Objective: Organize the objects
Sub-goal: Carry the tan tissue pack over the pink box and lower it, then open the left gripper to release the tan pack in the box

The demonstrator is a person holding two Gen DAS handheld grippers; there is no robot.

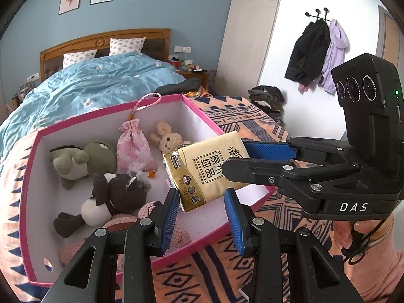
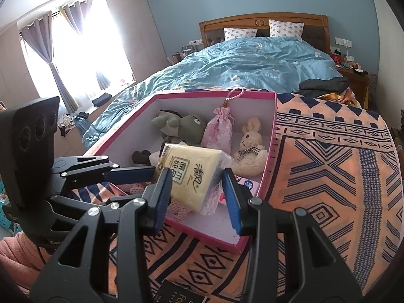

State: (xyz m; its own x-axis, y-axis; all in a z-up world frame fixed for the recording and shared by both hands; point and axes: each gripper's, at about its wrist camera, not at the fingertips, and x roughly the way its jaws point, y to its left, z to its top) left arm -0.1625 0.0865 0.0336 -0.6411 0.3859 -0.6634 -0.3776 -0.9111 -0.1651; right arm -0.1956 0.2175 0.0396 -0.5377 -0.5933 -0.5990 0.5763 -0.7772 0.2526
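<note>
Pinching a light, squashy, slick-wrapped tissue pack (image 1: 207, 169) over the box (image 1: 35, 189), left tongs (image 1: 201, 195) and right tongs (image 2: 195, 178) narrowly closed on opposite ends.

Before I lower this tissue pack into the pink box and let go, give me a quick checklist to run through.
1. Left gripper and right gripper both clamp the tissue pack: ok.
2. Pack hangs over the pink box opening, not outside its rim: ok.
3. Bare box floor under the pack: ok.
4. Pack clear of the rabbit toy just behind it: cannot tell.
5. Box rests steady on the patterned blanket: ok.
</note>
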